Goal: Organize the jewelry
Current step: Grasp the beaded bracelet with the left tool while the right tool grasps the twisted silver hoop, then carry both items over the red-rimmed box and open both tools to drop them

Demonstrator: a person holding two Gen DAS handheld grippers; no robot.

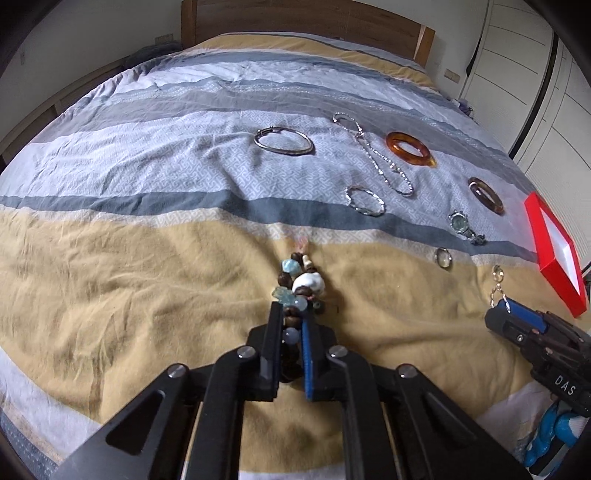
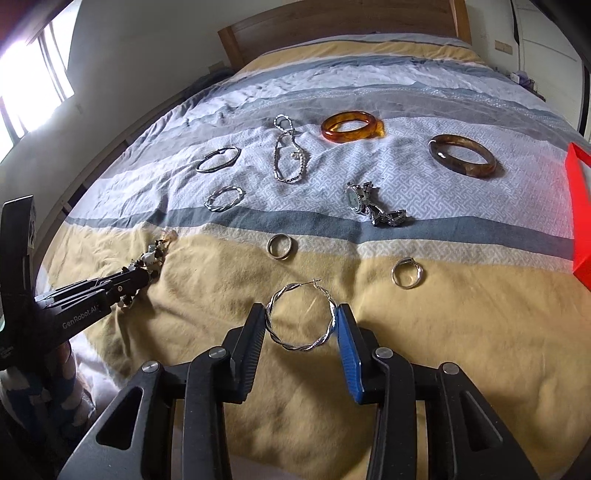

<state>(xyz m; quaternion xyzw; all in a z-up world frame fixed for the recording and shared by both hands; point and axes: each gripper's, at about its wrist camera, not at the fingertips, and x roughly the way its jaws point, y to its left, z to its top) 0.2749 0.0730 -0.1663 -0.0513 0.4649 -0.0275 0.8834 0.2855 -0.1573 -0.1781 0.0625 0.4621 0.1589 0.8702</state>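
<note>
My left gripper (image 1: 292, 314) is shut on a beaded bracelet (image 1: 304, 282) of brown, white and pale blue beads, low over the yellow band of the bedspread; it also shows in the right wrist view (image 2: 153, 256). My right gripper (image 2: 300, 317) holds a twisted silver hoop earring (image 2: 301, 317) between its jaws, which touch both its sides; the hoop also shows in the left wrist view (image 1: 496, 286). A red box (image 1: 554, 247) lies at the right.
On the bedspread (image 2: 461, 332) lie an amber bangle (image 2: 351, 126), a dark brown bangle (image 2: 461, 157), a watch (image 2: 373, 206), a silver chain (image 2: 288, 155), two silver bracelets (image 2: 218, 158), (image 2: 224, 198), and two rings (image 2: 280, 247), (image 2: 406, 273). A wooden headboard (image 2: 332, 26) stands behind.
</note>
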